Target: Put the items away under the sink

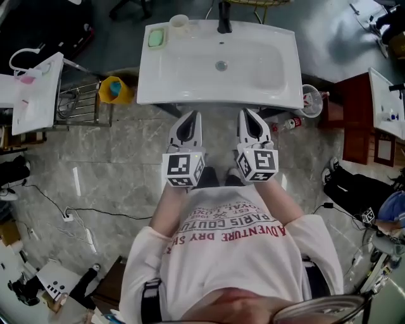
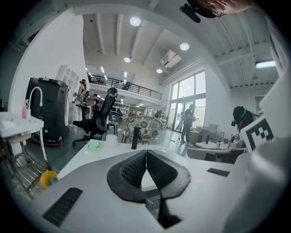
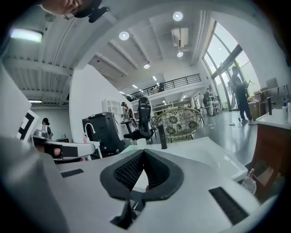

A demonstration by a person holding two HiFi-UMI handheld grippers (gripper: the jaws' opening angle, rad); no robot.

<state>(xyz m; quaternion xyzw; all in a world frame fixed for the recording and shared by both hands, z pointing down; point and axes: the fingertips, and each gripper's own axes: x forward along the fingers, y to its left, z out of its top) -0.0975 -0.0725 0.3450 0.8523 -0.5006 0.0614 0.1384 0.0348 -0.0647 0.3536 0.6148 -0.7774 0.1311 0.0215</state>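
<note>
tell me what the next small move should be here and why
Probably open the right gripper and lower it toward the small bottle on the floor by the right corner of the sink. Both it and the left gripper are shut and empty, held at the sink's front edge, so nothing is picked up yet.

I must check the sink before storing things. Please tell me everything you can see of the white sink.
The white sink is a wide, glossy, ceramic-looking rectangle. Its shallow bowl is bare, with a round metal drain at the centre. A black faucet stands at the back edge; a green bar and a pale cup sit on the back left corner. The shut left tool and right tool point at its front edge.
</note>
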